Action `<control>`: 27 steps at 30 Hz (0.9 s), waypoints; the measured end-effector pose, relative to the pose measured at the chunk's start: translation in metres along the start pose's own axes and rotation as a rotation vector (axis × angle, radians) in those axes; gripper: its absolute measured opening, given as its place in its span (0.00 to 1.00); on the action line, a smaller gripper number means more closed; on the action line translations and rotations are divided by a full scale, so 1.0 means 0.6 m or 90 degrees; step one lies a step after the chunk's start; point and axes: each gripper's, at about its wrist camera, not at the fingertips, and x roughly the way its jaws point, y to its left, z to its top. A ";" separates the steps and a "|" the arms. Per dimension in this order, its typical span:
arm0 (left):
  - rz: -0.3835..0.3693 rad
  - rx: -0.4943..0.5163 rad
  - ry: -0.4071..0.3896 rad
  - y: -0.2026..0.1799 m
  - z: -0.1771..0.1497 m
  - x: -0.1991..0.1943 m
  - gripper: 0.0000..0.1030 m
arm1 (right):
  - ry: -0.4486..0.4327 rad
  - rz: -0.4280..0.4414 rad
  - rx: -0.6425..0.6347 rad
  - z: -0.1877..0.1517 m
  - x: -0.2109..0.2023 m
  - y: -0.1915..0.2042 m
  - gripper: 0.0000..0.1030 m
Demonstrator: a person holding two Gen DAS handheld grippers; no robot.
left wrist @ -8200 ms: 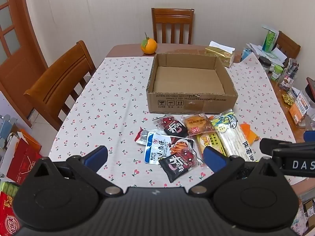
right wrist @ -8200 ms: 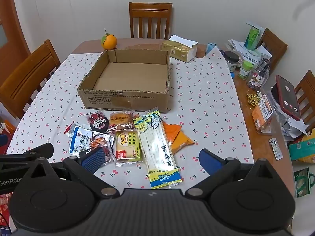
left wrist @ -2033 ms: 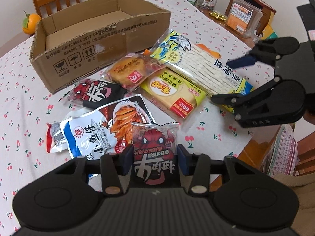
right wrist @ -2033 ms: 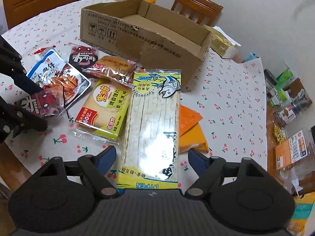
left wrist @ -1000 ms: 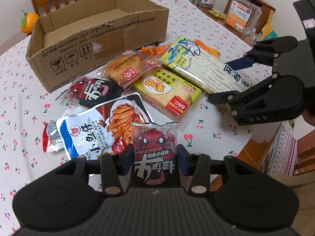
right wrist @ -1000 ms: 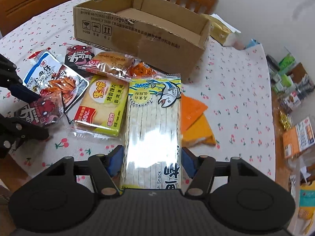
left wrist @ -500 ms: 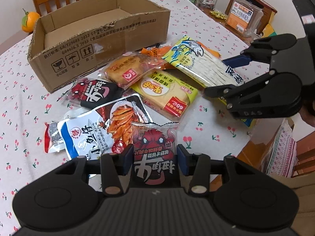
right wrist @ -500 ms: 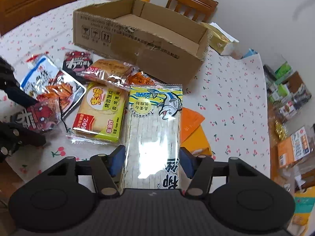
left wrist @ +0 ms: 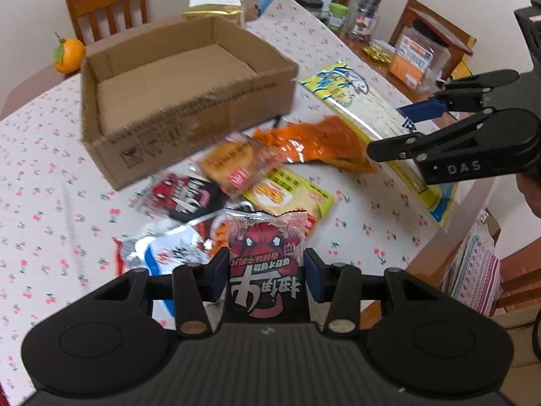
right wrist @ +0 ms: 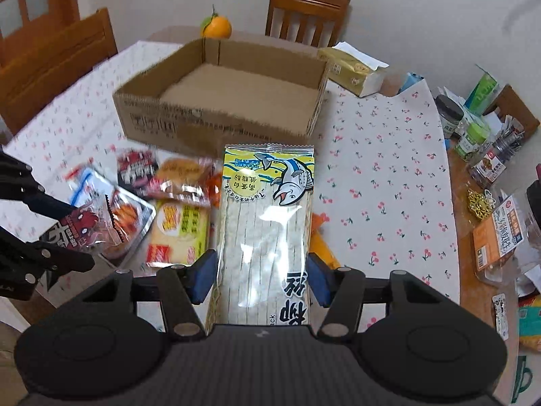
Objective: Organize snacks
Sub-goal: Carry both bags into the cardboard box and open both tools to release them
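Left gripper (left wrist: pixel 266 272): jaws clamped on one small red crab-print snack packet (left wrist: pixel 267 253), held above the tablecloth (left wrist: pixel 40 182). Right gripper (right wrist: pixel 258 275): jaws clamped on one long fish-print snack pack (right wrist: pixel 265 216), which juts forward toward the near wall of the cardboard box (right wrist: pixel 216 125).

Left wrist view only: the orange foil packets (left wrist: pixel 314 142) show in full beyond the left gripper and to its right; whether one or two cannot be told. The far side of the right gripper (left wrist: pixel 453 142), seen from the side, shows one blue pad against the long pack's edge.

Right wrist view only: the left gripper (right wrist: pixel 50 233) appears at the far left with the crab packet pinched in its tips. Right of the right gripper, a cluster of jars (right wrist: pixel 473 135) stands along the bare wooden table edge.

Count of loose snacks ahead of the grippers, left to right: one blue-and-white packet (right wrist: pixel 91 186), one dark red packet (right wrist: pixel 137 165), one bread packet (right wrist: pixel 184 176), one yellow cracker pack (right wrist: pixel 179 233). All lie between the grippers and the box; edges blurred.

Beyond the box: one orange fruit (right wrist: pixel 216 27), one tissue box (right wrist: pixel 351 67). Box count: one, with no snack inside
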 end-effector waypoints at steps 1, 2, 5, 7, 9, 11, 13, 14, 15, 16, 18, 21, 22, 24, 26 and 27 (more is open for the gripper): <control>0.003 -0.001 -0.004 0.005 0.004 -0.007 0.44 | -0.002 0.005 0.009 0.009 -0.004 -0.002 0.60; 0.006 0.000 -0.005 0.011 0.009 -0.011 0.44 | -0.003 0.009 0.016 0.017 -0.008 -0.003 0.60; 0.012 -0.003 -0.016 0.031 0.029 -0.026 0.44 | -0.012 0.018 0.037 0.048 -0.017 -0.003 0.60; 0.013 -0.004 -0.024 0.045 0.045 -0.034 0.44 | -0.015 0.024 0.054 0.068 -0.019 -0.003 0.60; 0.020 0.000 -0.039 0.059 0.064 -0.039 0.44 | -0.021 0.033 0.070 0.089 -0.019 -0.005 0.60; 0.030 -0.008 -0.050 0.072 0.083 -0.039 0.44 | -0.029 0.036 0.081 0.110 -0.016 -0.008 0.60; 0.036 -0.025 -0.062 0.087 0.107 -0.037 0.44 | -0.026 0.047 0.088 0.131 -0.007 -0.013 0.60; 0.041 -0.034 -0.069 0.093 0.120 -0.036 0.44 | -0.029 0.052 0.088 0.141 -0.003 -0.015 0.60; 0.046 -0.043 -0.077 0.100 0.132 -0.034 0.44 | -0.030 0.057 0.081 0.152 0.003 -0.017 0.60; 0.053 -0.049 -0.088 0.107 0.145 -0.030 0.44 | -0.032 0.059 0.074 0.160 0.008 -0.018 0.60; 0.080 -0.068 -0.099 0.120 0.168 -0.018 0.44 | -0.039 0.062 0.059 0.178 0.019 -0.020 0.60; 0.092 -0.104 -0.113 0.144 0.205 0.005 0.44 | -0.044 0.079 0.053 0.201 0.034 -0.028 0.60; 0.099 -0.114 -0.116 0.152 0.217 0.016 0.44 | -0.046 0.086 0.049 0.209 0.040 -0.030 0.60; 0.115 -0.128 -0.118 0.168 0.238 0.039 0.44 | -0.047 0.091 0.046 0.221 0.052 -0.034 0.60; 0.131 -0.136 -0.111 0.186 0.255 0.064 0.44 | -0.046 0.094 0.043 0.230 0.064 -0.038 0.60; 0.136 -0.142 -0.108 0.194 0.262 0.076 0.44 | -0.046 0.095 0.044 0.234 0.069 -0.041 0.60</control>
